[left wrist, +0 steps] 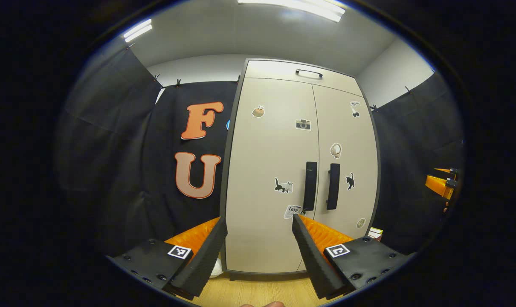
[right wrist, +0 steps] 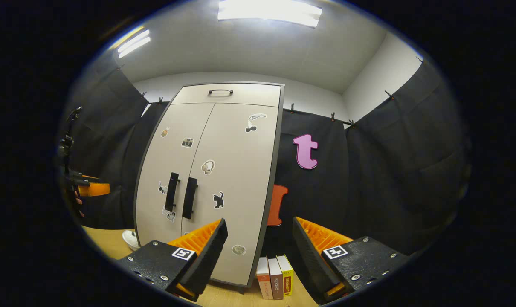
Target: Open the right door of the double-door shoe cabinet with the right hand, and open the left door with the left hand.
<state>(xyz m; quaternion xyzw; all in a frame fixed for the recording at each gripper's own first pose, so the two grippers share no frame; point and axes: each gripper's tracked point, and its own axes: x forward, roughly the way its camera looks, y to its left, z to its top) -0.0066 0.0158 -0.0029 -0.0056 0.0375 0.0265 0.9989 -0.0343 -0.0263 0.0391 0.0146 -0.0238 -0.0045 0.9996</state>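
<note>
Left gripper view — camera rides on the left gripper (left wrist: 258, 247), facing the shoe cabinet (left wrist: 279, 170) nearly head-on from a little left of its middle, fairly near, low above the wooden floor (left wrist: 258, 292). Right gripper view — camera rides on the right gripper (right wrist: 258, 251), standing off to the cabinet's right and farther back, looking obliquely past its right side. Shared: both cabinet doors, the two door handles (left wrist: 322, 186), the ceiling lights (right wrist: 268, 9), the floor.
</note>
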